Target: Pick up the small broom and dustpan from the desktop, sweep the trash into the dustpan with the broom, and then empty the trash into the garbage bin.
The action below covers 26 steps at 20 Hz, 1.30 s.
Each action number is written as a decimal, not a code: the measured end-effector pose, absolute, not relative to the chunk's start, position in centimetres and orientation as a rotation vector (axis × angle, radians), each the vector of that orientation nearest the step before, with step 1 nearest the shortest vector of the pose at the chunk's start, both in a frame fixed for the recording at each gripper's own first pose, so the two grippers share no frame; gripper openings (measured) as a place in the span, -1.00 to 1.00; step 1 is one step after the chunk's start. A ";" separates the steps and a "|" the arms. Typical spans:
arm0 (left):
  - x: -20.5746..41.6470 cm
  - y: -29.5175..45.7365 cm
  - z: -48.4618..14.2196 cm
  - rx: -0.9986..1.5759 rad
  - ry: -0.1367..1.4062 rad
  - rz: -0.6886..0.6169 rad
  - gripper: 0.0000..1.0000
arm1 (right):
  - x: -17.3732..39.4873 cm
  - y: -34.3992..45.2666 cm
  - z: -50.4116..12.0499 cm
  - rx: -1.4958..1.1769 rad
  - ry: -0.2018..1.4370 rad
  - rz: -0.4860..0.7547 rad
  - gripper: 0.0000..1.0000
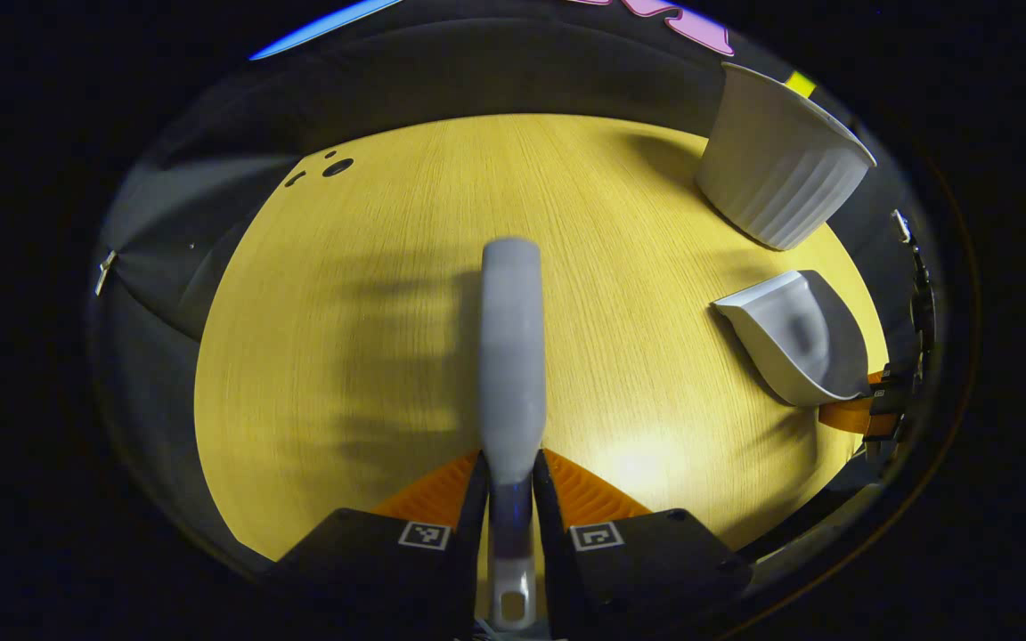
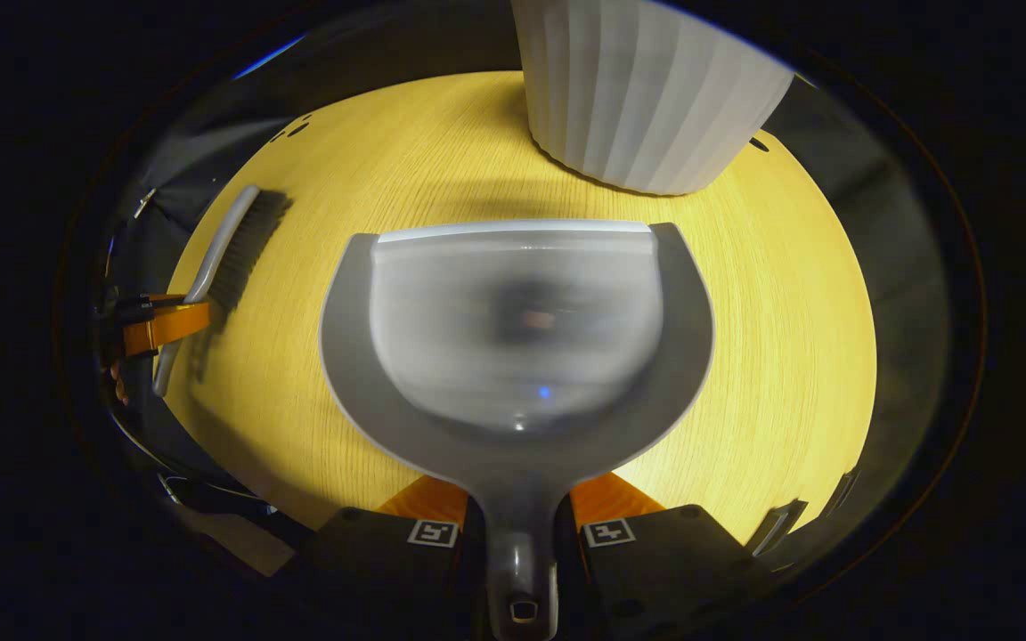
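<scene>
1. Left claw (image 1: 510,499): clenched on the handle of the small broom (image 1: 510,356), with both fingers pressing its sides. The broom points forward above the wooden bench (image 1: 370,356) and casts a bristle-shaped shadow to its left.
2. Right claw (image 2: 520,525): grasping the handle of the dustpan (image 2: 517,312), fingers tight on either side. The pan's open mouth faces away, toward the garbage bin (image 2: 647,89).
3. Garbage bin: white, ribbed, standing upright on the bench just beyond the dustpan's front lip; I cannot tell whether they touch.
4. Dustpan contents: blurred, with no trash discernible inside.
5. Cross-check, left gripper view: the dustpan (image 1: 793,338) lies at the right, near the bin (image 1: 780,160), held by the other claw.
6. Cross-check, right gripper view: the broom (image 2: 223,249) sits at the far left, bristles against the bench surface (image 2: 789,312).
</scene>
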State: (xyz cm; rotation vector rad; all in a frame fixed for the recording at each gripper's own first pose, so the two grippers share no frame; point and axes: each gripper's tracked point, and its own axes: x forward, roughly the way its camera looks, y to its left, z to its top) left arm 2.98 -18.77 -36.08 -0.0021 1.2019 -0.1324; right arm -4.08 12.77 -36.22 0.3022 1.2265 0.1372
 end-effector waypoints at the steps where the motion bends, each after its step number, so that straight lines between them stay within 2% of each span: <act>1: 3.2 -18.9 -35.9 0.006 1.199 -0.136 -0.28 | -4.1 12.9 -36.1 0.299 1.223 0.140 -0.27; 2: 3.1 -19.2 -35.9 0.018 1.198 -0.139 -0.33 | -4.0 12.9 -36.0 0.302 1.217 0.142 -0.25; 5: 2.9 -19.8 -35.7 0.024 1.200 -0.143 -0.10 | -4.1 13.1 -35.6 0.328 1.210 0.143 -0.18; 7: 2.9 -19.9 -35.7 0.020 1.200 -0.140 -0.06 | -4.2 13.1 -35.1 0.350 1.205 0.147 -0.15; 8: 2.7 -19.9 -35.5 0.020 1.197 -0.139 -0.04 | -4.2 13.0 -34.7 0.362 1.196 0.145 -0.24; 9: 2.6 -19.8 -35.3 0.024 1.190 -0.138 -0.03 | -4.2 12.7 -34.3 0.369 1.184 0.138 0.11; 10: 2.5 -19.7 -35.0 0.030 1.183 -0.141 -0.02 | -4.3 12.5 -33.9 0.377 1.175 0.136 -0.19; 11: 2.5 -19.6 -34.5 0.037 1.172 -0.142 -0.02 | -4.5 12.2 -33.5 0.379 1.165 0.134 0.00; 12: 2.5 -19.4 -33.9 0.046 1.159 -0.139 0.00 | -4.8 11.7 -32.8 0.381 1.150 0.131 -0.07; 13: 2.5 -19.2 -33.1 0.055 1.143 -0.134 0.01 | -5.1 11.1 -32.0 0.381 1.135 0.125 0.10; 14: 2.5 -18.8 -32.3 0.068 1.125 -0.125 0.02 | -5.4 10.4 -31.1 0.382 1.121 0.116 0.17; 15: 2.7 -18.5 -31.4 0.080 1.103 -0.115 0.12 | -5.9 9.7 -29.7 0.384 1.103 0.112 0.00; 16: 2.6 -18.3 -30.5 0.084 1.085 -0.110 0.19 | -6.2 8.9 -28.6 0.382 1.084 0.102 0.19; 18: 2.8 -18.4 -28.4 0.074 1.047 -0.104 0.27 | -6.3 7.5 -26.6 0.372 1.032 0.084 0.19; 20: 3.7 -19.0 -25.9 0.049 0.979 -0.106 0.31 | -5.7 6.4 -24.1 0.367 0.954 0.068 0.19; 24: 7.0 -21.4 -19.5 -0.009 0.745 -0.155 0.37 | -3.5 4.2 -18.3 0.339 0.756 0.038 0.19; 26: 8.6 -22.2 -16.0 -0.003 0.625 -0.173 0.51 | -1.9 3.3 -15.7 0.319 0.655 0.019 0.25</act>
